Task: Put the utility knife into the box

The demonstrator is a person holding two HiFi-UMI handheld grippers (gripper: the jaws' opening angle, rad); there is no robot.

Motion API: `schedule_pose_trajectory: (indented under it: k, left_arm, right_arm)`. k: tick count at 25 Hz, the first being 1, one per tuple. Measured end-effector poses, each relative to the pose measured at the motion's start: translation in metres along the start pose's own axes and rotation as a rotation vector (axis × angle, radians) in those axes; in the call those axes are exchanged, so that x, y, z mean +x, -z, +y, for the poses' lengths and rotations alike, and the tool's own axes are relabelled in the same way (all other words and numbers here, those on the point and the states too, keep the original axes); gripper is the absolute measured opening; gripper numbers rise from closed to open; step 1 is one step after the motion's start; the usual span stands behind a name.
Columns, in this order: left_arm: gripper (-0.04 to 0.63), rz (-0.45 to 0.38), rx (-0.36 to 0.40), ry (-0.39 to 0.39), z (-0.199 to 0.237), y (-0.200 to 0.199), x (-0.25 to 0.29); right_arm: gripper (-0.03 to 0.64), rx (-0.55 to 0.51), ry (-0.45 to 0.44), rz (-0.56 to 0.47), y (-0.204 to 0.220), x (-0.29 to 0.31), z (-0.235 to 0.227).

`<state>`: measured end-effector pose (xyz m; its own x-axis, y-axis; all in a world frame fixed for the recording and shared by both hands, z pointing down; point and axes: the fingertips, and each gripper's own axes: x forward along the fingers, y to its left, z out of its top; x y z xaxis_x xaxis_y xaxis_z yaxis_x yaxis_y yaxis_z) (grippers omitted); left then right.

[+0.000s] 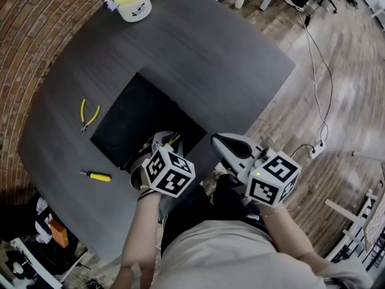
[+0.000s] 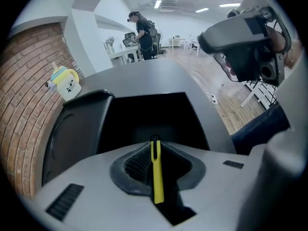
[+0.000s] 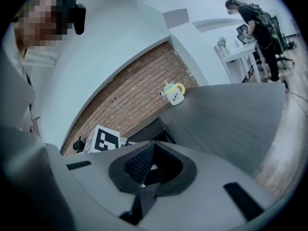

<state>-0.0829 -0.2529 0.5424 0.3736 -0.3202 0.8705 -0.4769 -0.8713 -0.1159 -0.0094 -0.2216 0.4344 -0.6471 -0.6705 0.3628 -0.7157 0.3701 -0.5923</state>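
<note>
1. We have the utility knife (image 2: 157, 170) clamped in the left gripper (image 2: 155, 142). In the left gripper view the jaws press together on its thin yellow edge, which stands upright between the pads.
2. In the head view the left gripper (image 1: 165, 139) hangs over the near edge of the box (image 1: 141, 116), with a sliver of yellow at its tips. We judge the step in hand to be the carry-over, with the knife lifted but not yet let go.
3. The right gripper (image 3: 151, 146) has its jaws drawn together on nothing. It sits off the table's near edge, just beside the left one and clear of the box.
4. Next we need to bring the left gripper a little further over the dark opening, lower it, and part the jaws so the knife drops inside. The box is wide and low, so little aiming is called for.
5. Most of the knife is hidden: we see only its narrow edge, and cannot tell whether a blade is out.
6. The box's inside is uniformly black, so we cannot judge its depth or tell whether anything lies in it.
7. The pliers (image 1: 88, 115) and screwdriver (image 1: 97, 176) lie on the table (image 1: 210, 59) left of the box, well apart from both grippers.
</note>
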Motion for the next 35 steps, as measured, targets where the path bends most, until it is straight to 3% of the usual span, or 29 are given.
schedule_pose_trajectory:
  k: [12,21,25,35]
  left_arm:
    - [0.08,-0.036,-0.02,0.002,0.002,-0.002,0.0]
    - [0.08,-0.153,-0.061,0.003,0.003,-0.029,-0.022]
    - [0.08,-0.246,-0.143,-0.015,0.009,-0.038,-0.047]
    - [0.059,-0.599,-0.442,-0.107,0.042,-0.058,-0.144]
  right_arm:
    - [0.006,0.006,0.003,0.002,0.0,0.001,-0.003]
    - [0.006,-0.027,-0.003,-0.015,-0.007,-0.009,0.002]
    - [0.006,-0.056,-0.018,-0.024,-0.013,-0.011,0.007]
    - [0.006,-0.172,-0.122,-0.026,-0.037,-0.007,0.043]
